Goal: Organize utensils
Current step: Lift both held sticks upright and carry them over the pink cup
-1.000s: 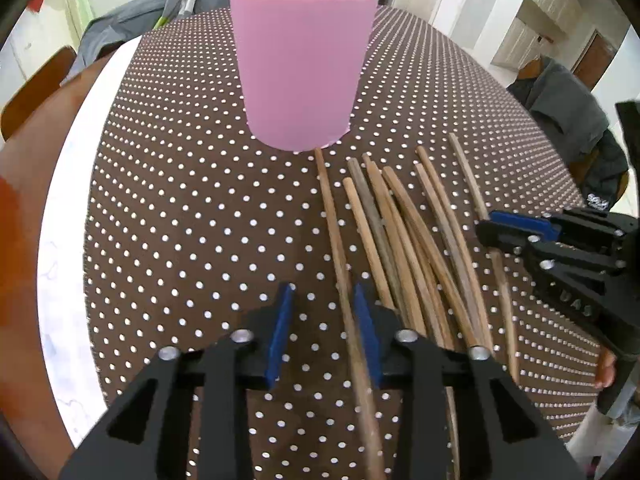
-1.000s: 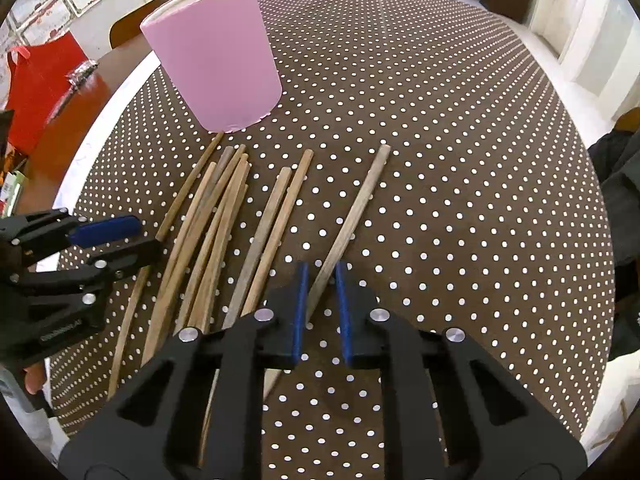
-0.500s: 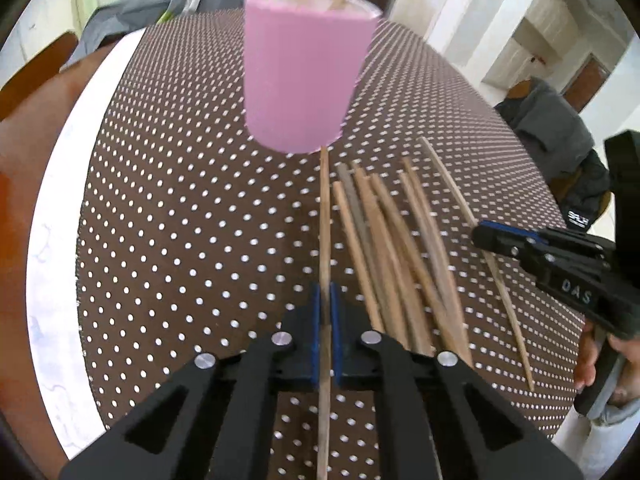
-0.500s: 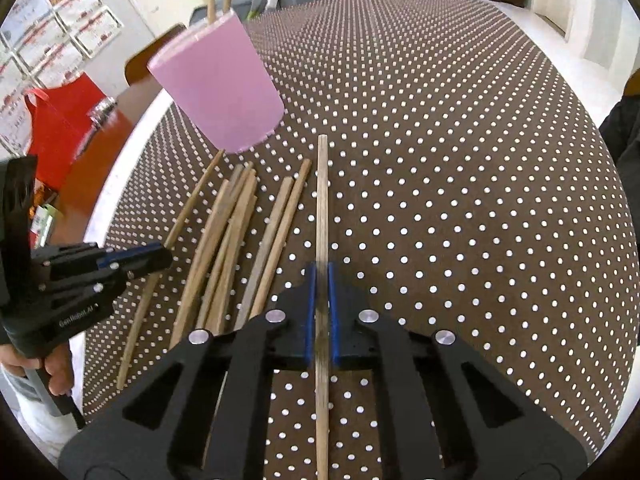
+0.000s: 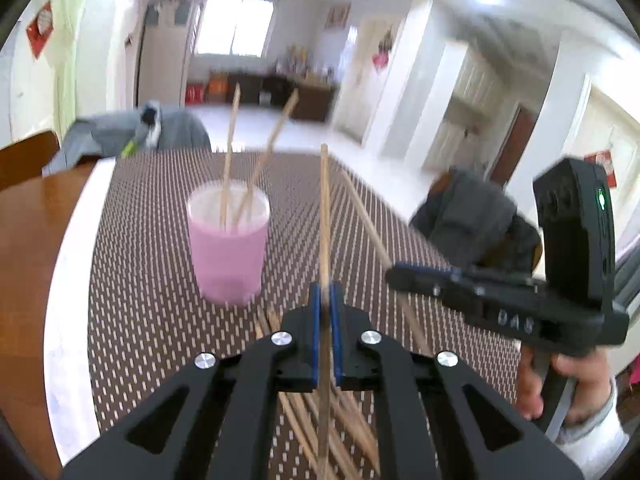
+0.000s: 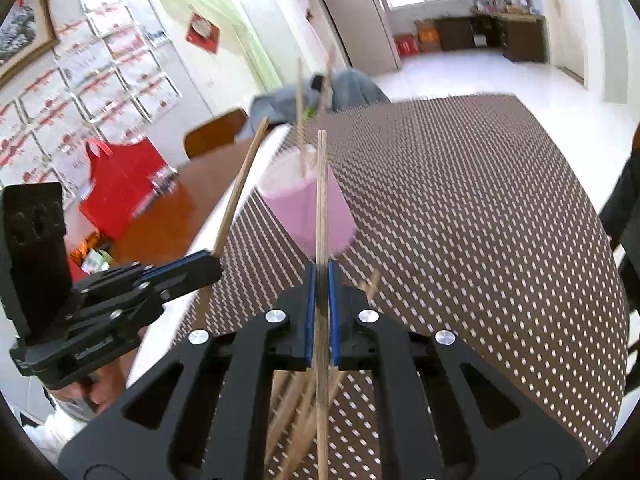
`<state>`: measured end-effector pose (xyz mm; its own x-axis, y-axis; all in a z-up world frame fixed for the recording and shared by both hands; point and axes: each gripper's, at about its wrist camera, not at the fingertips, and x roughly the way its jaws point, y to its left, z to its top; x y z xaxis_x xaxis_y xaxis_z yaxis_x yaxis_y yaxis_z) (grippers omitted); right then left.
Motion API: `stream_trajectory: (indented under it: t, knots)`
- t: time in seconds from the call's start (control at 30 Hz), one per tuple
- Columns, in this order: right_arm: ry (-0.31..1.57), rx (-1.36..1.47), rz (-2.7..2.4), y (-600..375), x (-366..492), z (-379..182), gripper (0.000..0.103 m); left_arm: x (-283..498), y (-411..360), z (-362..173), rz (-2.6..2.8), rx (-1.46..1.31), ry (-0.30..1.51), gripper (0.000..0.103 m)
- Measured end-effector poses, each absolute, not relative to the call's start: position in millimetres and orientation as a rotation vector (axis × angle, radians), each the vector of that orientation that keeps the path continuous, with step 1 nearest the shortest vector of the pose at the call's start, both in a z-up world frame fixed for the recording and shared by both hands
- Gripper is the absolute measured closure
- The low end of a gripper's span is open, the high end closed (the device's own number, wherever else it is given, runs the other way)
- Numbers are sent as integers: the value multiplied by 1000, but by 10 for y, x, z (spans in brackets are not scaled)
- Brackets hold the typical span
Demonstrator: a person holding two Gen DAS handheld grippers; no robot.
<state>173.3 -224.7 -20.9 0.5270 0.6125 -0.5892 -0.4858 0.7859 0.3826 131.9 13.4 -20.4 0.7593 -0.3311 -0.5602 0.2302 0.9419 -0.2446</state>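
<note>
Looking along the left gripper [image 5: 325,300], its blue-padded jaws pinch one chopstick [image 5: 324,216] whose long axis runs straight up the frame's middle, tip toward the far room. The pink cup [image 5: 227,248], left of centre on the dotted tablecloth [image 5: 132,280], holds two sticks leaning upward. At right, the right gripper [image 5: 400,271] clamps another chopstick [image 5: 364,216] slanting up-left.

From the right wrist, the right gripper [image 6: 319,276] grips its chopstick [image 6: 321,200] vertically at centre, crossing the cup [image 6: 340,216]. At lower left, the left gripper [image 6: 212,264] holds its chopstick [image 6: 240,192] tilted up-right. Loose chopsticks [image 6: 296,400] lie below.
</note>
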Motion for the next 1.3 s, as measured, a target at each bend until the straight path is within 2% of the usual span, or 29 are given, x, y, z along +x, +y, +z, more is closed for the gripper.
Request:
stream_trajectory:
  t: [0.33, 0.67, 0.97, 1.3]
  knots:
    - [544, 289, 689, -1827, 1962, 230, 96, 1586, 435, 239, -228, -297, 318, 98]
    - [305, 373, 650, -1554, 2372, 405, 96, 1926, 625, 338, -83, -345, 46, 98]
    - [104, 362, 615, -1421, 2485, 488, 96, 2142, 609, 313, -8, -286, -84, 98]
    - [95, 334, 586, -1302, 2678, 236, 96, 2378, 660, 22, 34, -245, -31, 97]
